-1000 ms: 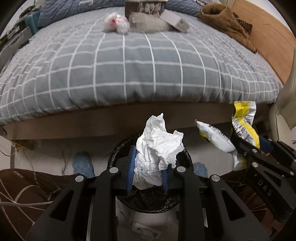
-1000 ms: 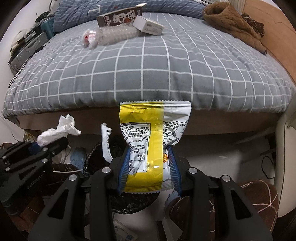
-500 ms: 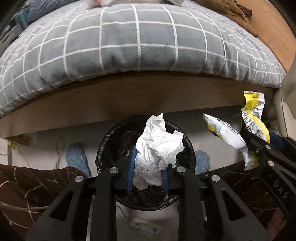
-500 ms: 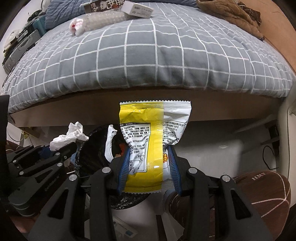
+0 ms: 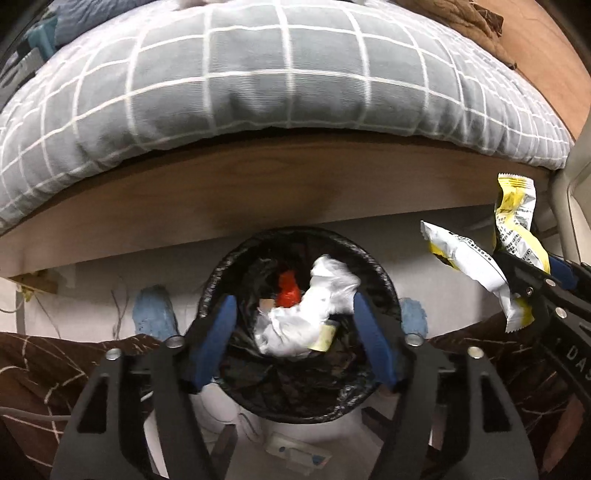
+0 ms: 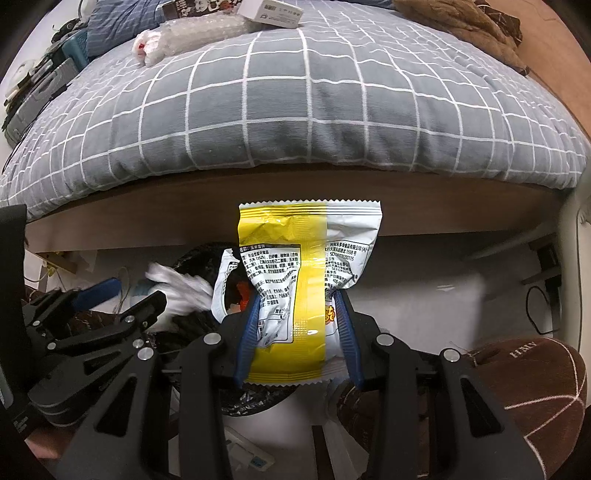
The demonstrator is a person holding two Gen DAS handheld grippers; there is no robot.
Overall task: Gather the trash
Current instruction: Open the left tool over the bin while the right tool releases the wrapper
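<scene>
Left gripper [image 5: 291, 332] jaws have just been opening: crumpled white tissue [image 5: 314, 314] is released, seen loose between the pads, over the black-lined round bin [image 5: 384, 280] directly below. Right gripper [image 6: 299, 332] is clenched on the yellow-and-white foil snack wrapper [image 6: 306, 273], held upright; the bin lies down-left of it, so a leftward shift is judged needed before release

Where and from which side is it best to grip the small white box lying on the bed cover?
Probably across the two long sides of the white box, coming down from above. It lies flat on the grey checked cover, so those sides look narrow enough for the fingers. Bubble wrap lies close beside it, so its free end seems safer.
</scene>
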